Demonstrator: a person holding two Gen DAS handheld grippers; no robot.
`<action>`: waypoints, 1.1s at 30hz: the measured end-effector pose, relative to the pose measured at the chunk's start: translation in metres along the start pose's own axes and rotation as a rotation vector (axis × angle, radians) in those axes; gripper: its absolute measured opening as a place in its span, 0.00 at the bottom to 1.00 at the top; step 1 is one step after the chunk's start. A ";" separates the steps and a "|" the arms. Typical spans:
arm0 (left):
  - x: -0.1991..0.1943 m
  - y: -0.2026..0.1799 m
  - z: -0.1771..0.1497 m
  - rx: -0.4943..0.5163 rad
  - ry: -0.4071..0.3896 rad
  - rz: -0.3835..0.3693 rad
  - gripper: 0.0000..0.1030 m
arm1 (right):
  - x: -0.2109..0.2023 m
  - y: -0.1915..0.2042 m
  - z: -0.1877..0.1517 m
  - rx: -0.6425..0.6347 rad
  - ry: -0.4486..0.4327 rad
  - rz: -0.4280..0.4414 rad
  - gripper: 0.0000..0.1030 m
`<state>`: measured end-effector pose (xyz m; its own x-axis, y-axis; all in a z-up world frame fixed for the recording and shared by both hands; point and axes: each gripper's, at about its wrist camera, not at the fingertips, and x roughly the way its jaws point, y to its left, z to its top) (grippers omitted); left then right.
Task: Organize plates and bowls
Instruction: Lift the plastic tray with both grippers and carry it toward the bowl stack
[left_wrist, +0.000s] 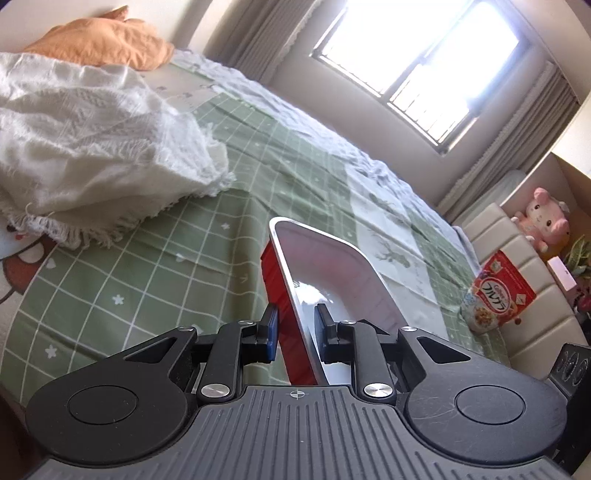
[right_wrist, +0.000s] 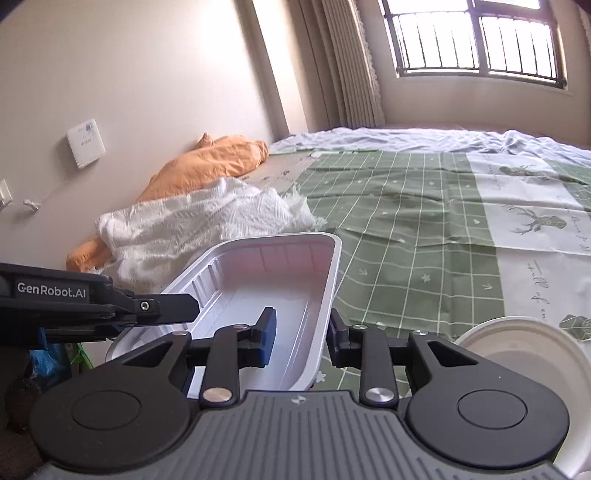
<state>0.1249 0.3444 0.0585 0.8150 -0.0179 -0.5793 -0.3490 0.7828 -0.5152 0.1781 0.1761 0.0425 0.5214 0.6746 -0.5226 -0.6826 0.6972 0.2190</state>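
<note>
Covering bed (right_wrist: 406, 221): green checked sheet, white blanket (right_wrist: 207, 221); barred window (right_wrist: 476, 37) bright

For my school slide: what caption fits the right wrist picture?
Right gripper pinches a white tray's rim above a green checked bed.

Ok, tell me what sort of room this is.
A bedroom, most likely: a bed with a green checked cover, an orange pillow against the wall, and a curtained window. A pink plush toy sits nearby.
</note>
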 end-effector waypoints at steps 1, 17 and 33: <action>-0.002 -0.012 0.000 0.017 -0.007 -0.020 0.21 | -0.012 -0.006 0.001 0.005 -0.020 -0.008 0.27; 0.072 -0.129 -0.044 0.187 0.197 -0.178 0.21 | -0.090 -0.118 -0.034 0.126 -0.075 -0.208 0.28; 0.114 -0.104 -0.057 0.124 0.312 -0.118 0.21 | -0.061 -0.131 -0.056 0.157 0.003 -0.199 0.30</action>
<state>0.2276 0.2253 0.0106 0.6592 -0.2867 -0.6952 -0.1862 0.8334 -0.5203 0.2069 0.0304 -0.0011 0.6358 0.5202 -0.5703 -0.4791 0.8452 0.2368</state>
